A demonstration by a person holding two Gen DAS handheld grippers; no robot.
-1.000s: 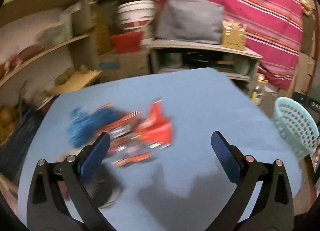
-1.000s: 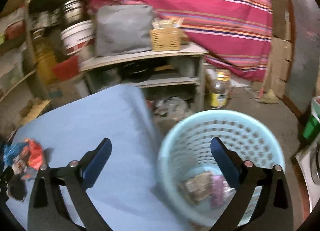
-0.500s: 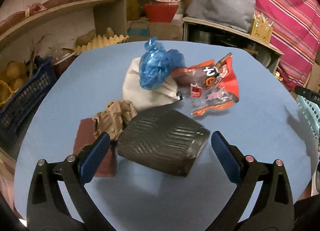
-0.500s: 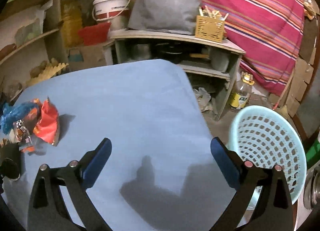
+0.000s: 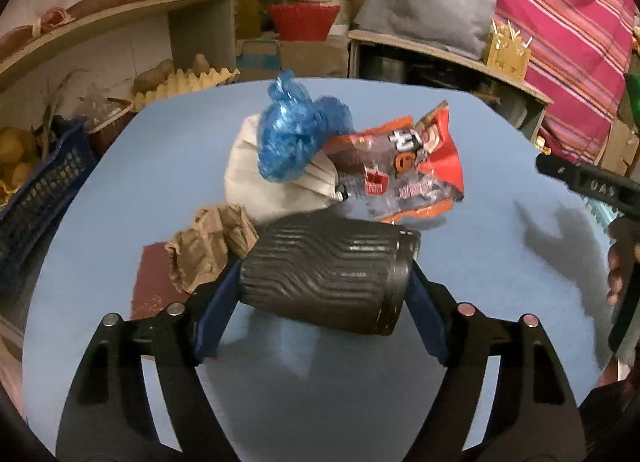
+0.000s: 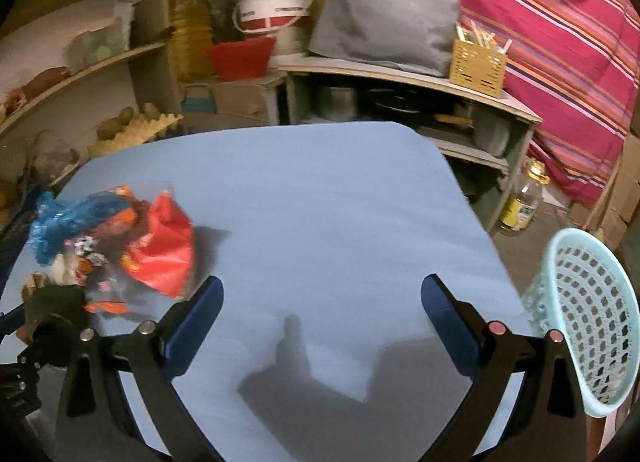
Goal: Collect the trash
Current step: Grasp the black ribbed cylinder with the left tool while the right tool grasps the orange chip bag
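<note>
A pile of trash lies on the blue table: a black ribbed cup on its side, crumpled brown paper, a white mask, a blue plastic bag and a red snack wrapper. My left gripper has its jaws around the black cup, pads at both ends. My right gripper is open and empty over the bare table, right of the pile. The light blue basket stands off the table's right edge.
A dark red flat piece lies under the brown paper. A blue crate sits at the table's left. Shelves, a white bucket, a grey bag and a bottle stand behind the table.
My left gripper has moved forward onto the black cup and narrowed its jaws around it. My right gripper has swung left from the basket to over the table.
</note>
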